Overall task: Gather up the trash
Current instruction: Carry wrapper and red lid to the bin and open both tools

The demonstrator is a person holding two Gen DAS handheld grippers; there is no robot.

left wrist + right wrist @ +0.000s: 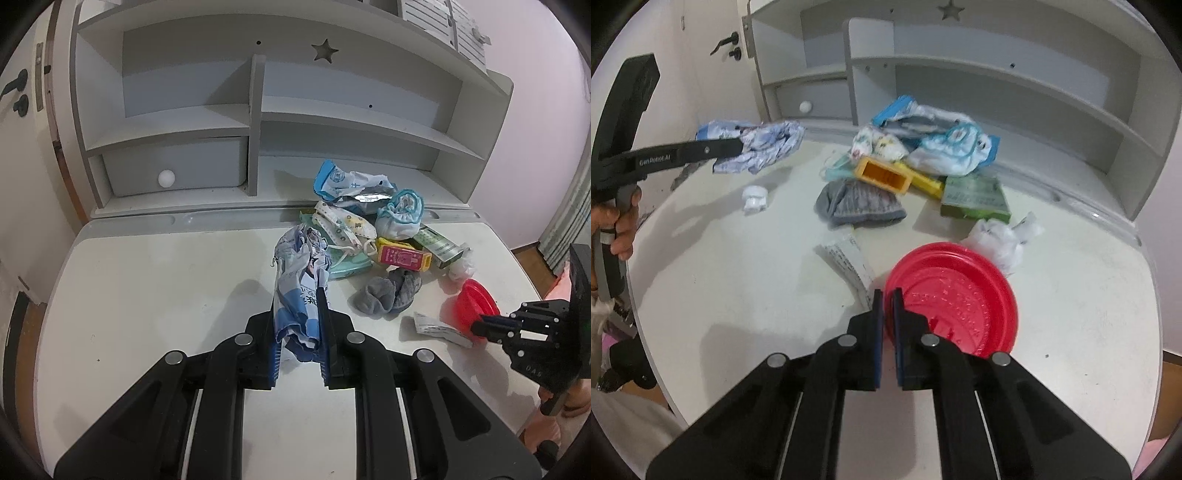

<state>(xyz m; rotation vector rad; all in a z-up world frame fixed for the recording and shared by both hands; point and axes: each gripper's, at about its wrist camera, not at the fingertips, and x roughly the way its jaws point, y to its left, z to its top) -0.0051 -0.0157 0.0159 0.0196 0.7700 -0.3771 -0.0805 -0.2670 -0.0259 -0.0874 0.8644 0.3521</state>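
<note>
Clamped between the left gripper's (300,314) jaws is a crumpled blue-and-white wrapper (301,273), lifted above the desk (147,288). At the desk's near right edge, the right gripper (887,295) has its jaws closed on the rim of a red plastic lid (955,299), beside a paper receipt (846,258). Toward the back edge lies a pile: grey sock (860,203), yellow box (886,175), green carton (975,197), wrappers. Only the shelf's (166,129) closed drawer (177,166) could contain anything; its contents cannot be seen.

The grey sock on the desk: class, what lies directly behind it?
Behind the grey sock lies a yellow box, open end facing us. A mint-green packet peeks out beyond, mostly covered by the pile.
</note>
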